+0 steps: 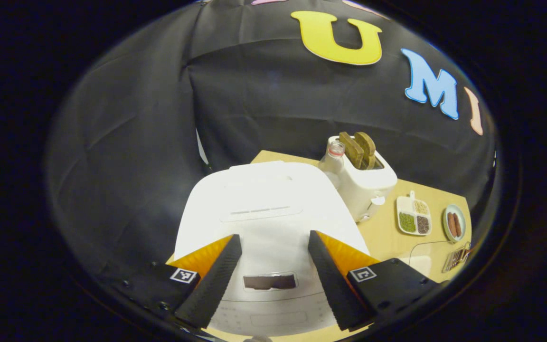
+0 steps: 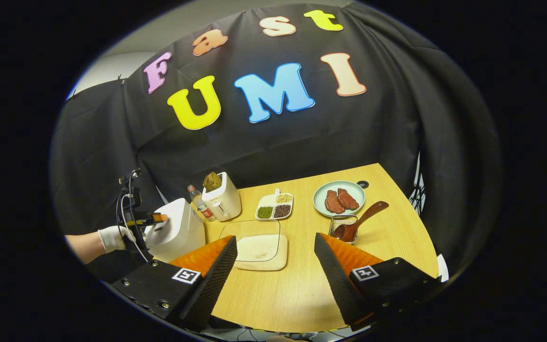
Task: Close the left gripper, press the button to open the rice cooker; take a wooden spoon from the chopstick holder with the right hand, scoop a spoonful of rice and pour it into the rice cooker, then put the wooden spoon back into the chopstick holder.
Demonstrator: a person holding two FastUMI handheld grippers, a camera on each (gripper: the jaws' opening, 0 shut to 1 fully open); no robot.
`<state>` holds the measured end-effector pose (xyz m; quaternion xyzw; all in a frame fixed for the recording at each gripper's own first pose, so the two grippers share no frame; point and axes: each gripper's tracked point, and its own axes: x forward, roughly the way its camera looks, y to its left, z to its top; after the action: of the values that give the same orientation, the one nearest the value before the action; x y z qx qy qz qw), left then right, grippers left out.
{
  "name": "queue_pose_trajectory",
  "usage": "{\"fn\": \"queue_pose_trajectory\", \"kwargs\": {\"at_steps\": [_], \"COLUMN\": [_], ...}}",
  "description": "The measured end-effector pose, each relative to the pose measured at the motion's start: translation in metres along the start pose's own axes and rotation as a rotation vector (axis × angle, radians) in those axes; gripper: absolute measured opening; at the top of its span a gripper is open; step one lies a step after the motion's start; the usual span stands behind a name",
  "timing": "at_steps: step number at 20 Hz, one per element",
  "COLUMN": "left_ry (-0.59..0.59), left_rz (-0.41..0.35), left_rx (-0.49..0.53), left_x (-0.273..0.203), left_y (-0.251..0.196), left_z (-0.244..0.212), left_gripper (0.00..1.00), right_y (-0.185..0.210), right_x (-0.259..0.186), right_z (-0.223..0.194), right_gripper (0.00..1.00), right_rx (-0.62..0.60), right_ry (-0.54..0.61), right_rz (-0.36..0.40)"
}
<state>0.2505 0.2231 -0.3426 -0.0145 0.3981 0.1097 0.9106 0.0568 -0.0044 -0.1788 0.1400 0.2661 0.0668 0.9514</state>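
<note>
The white rice cooker sits shut right under my left gripper, which is open with its fingers spread over the lid, above the dark button panel. In the right gripper view the same cooker stands at the table's left, with a gloved hand holding the other gripper over it. My right gripper is open and empty, above the table's near edge. A wooden spoon leans in the small metal holder. The square dish of rice lies between my fingers' line of sight.
A white toaster with bread and a small bottle stand behind the cooker. A divided dish of beans and a green plate with meat sit at the back of the wooden table.
</note>
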Motion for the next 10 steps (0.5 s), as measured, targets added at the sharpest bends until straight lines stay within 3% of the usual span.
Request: {"fn": "queue_pose_trajectory", "kwargs": {"at_steps": [5, 10], "left_ry": [-0.015, -0.286], "left_rz": [-0.058, -0.072], "left_rx": [-0.074, -0.072], "left_x": [-0.010, -0.084], "left_y": [-0.010, -0.020], "left_z": [0.011, 0.076], "left_gripper": [1.00, 0.97], "right_y": [0.001, 0.013], "right_x": [-0.004, -0.009], "right_z": [0.011, 0.026], "right_gripper": [1.00, 1.00], "right_rx": [-0.010, -0.025], "right_ry": [-0.028, -0.073], "right_rz": [-0.005, 0.013]}}
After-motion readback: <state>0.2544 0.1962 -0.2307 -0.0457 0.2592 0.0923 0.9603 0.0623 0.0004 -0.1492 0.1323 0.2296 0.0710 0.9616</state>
